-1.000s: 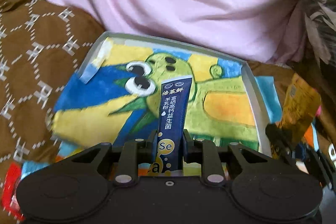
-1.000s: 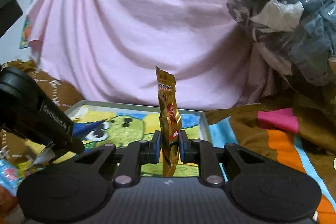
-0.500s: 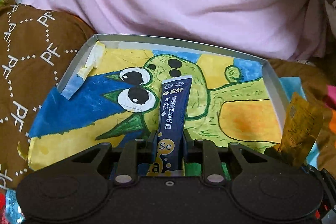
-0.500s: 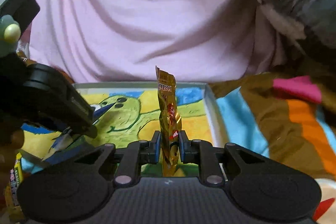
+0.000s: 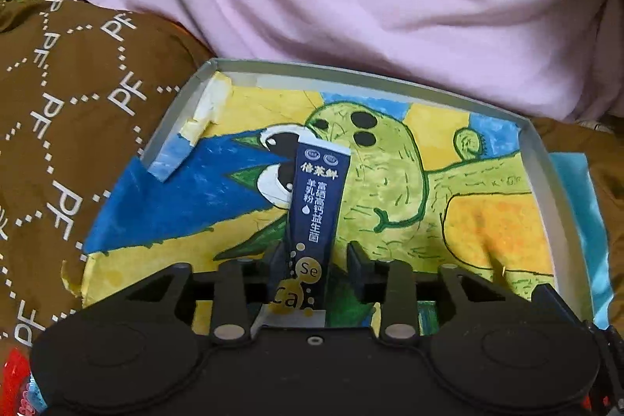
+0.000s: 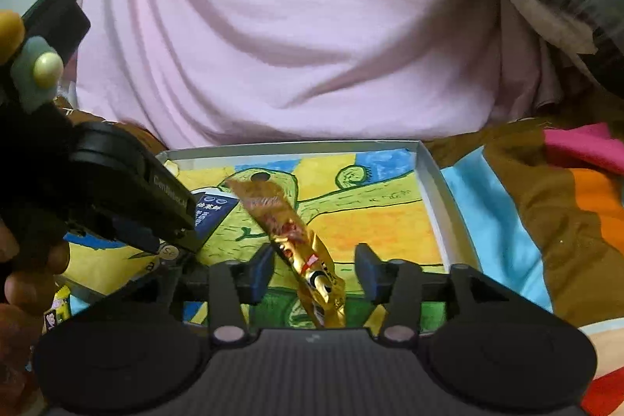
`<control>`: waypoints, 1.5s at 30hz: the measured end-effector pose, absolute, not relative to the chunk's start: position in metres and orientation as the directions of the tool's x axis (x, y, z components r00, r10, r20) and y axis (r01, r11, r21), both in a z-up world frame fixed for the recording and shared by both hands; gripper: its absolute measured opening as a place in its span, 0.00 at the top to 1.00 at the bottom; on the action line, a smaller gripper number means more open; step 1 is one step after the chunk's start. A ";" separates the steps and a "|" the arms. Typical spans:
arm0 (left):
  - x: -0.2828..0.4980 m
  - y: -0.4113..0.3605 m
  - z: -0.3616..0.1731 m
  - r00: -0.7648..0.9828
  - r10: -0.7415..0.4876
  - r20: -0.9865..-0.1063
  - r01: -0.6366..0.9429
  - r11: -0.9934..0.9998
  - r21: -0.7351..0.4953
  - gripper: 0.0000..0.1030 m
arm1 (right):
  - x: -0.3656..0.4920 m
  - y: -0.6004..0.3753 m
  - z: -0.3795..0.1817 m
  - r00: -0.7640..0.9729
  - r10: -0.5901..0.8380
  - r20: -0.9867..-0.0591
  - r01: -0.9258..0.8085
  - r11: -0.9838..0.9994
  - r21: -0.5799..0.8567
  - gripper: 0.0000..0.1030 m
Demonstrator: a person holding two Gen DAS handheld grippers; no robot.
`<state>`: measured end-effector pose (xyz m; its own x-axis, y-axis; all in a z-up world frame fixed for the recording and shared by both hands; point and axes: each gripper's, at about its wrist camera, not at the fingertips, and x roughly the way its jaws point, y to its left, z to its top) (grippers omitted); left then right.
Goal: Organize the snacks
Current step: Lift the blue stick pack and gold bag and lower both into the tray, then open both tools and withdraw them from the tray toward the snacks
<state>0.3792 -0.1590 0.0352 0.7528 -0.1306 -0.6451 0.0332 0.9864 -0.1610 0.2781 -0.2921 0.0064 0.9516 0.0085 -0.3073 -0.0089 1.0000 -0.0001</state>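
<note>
A pink sheet (image 5: 351, 6) is draping across the background, and a brown patterned blanket (image 5: 78, 104) is spreading over the soft surface on which a shallow grey tray (image 5: 546, 190), lined with a painted green cartoon figure, is lying. The left gripper (image 5: 312, 268) is reaching over the tray's near edge; its jaws are opening, and the dark blue sachet (image 5: 316, 205) is standing between them, leaning on the left pad with a clear gap on the right, its far end tipping toward the lining. The right gripper (image 6: 312, 271) is doing likewise: its jaws are opening well clear of the gold snack packet (image 6: 296, 236), which is toppling leftward between them over the tray. The left gripper's body (image 6: 128, 205) is showing at the left of the right wrist view, with a hand (image 6: 23, 279) partly visible beneath. Both packets are probably light, thin and glossy, bending easily; each is best pinched across its flat faces near one sealed end.
</note>
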 end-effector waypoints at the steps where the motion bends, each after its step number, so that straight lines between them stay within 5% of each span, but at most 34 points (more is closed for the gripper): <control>1: 0.378 -0.158 0.036 0.757 -0.127 -0.641 0.029 0.986 -0.161 0.55 | 0.278 -0.291 0.006 0.952 0.012 -0.306 -0.013 1.000 -0.001 0.40; 10: 0.357 -0.140 0.053 0.793 -0.121 -0.597 0.017 0.984 -0.176 0.22 | 0.269 -0.283 0.016 0.957 0.041 -0.286 -0.053 0.998 -0.035 0.06; 18: 0.318 -0.118 0.078 0.854 -0.119 -0.507 0.035 0.985 -0.172 0.02 | 0.244 -0.279 0.038 0.973 0.046 -0.226 -0.049 0.999 -0.010 0.00; 34: 0.212 -0.075 0.105 0.909 -0.121 -0.399 0.082 0.990 -0.113 0.01 | 0.147 -0.251 0.082 0.994 -0.020 -0.110 0.016 0.999 -0.043 0.00; 45: 0.152 -0.041 0.083 0.900 -0.125 -0.417 0.091 0.991 -0.100 0.01 | 0.085 -0.235 0.072 0.981 -0.033 -0.192 0.020 0.997 -0.071 0.00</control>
<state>0.1520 -0.0406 0.0832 0.9005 -0.1246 -0.4167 0.0908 0.9908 -0.1001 0.0852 -0.2352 0.0724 0.9809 -0.0328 -0.1916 0.0195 0.9973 -0.0708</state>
